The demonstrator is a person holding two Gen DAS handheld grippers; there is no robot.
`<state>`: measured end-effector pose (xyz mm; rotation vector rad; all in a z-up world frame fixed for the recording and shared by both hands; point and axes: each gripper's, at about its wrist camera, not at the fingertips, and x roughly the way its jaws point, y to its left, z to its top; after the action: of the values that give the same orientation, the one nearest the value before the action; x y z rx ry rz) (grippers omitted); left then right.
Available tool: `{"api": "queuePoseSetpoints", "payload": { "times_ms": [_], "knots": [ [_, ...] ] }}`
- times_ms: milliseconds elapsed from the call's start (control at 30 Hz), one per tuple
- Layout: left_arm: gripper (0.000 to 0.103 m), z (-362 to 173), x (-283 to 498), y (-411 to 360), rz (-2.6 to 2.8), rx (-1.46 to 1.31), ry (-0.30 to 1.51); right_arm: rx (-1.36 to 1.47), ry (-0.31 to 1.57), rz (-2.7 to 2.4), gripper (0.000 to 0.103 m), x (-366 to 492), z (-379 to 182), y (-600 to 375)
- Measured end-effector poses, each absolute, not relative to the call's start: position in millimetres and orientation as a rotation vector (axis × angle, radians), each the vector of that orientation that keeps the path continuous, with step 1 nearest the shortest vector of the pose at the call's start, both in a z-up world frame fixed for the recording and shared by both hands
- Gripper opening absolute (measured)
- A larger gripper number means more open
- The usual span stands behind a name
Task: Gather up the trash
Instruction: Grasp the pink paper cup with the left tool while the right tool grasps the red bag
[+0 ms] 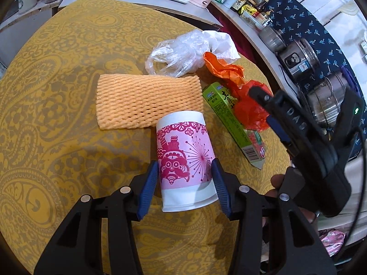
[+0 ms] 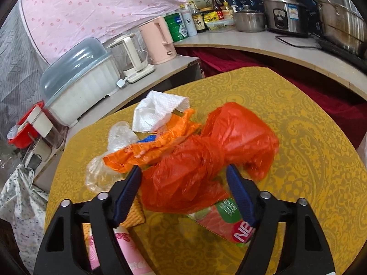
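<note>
Left gripper (image 1: 185, 178) clamps one pink-printed paper cup (image 1: 183, 160) lying on the yellow table (image 1: 57, 91). Right gripper (image 2: 183, 192) is released, straddling one red plastic bag (image 2: 206, 160). One green carton (image 1: 229, 119) reads "NE"; other print unreadable.

A lived-in home kitchen, shown by a rice cooker (image 2: 284, 15), steel pots (image 2: 339, 16), sauce bottles (image 2: 201, 15), a pink kettle (image 2: 157, 43), a covered dish rack (image 2: 78, 84), ranged along a side counter (image 2: 263, 45).
</note>
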<state>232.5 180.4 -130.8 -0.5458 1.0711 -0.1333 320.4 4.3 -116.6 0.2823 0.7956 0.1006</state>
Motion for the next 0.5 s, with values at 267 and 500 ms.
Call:
{"api": "queuePoseSetpoints", "payload": {
  "times_ms": [267,500],
  "knots": [
    [0.045,-128,228,173,-0.127,-0.522,1.057,0.295,0.809,0.090,0.019,305,-120,-20],
    [0.045,-117,218,155,-0.142,-0.488,1.051,0.304,0.771,0.067,0.012,280,-107,-45]
  ]
}}
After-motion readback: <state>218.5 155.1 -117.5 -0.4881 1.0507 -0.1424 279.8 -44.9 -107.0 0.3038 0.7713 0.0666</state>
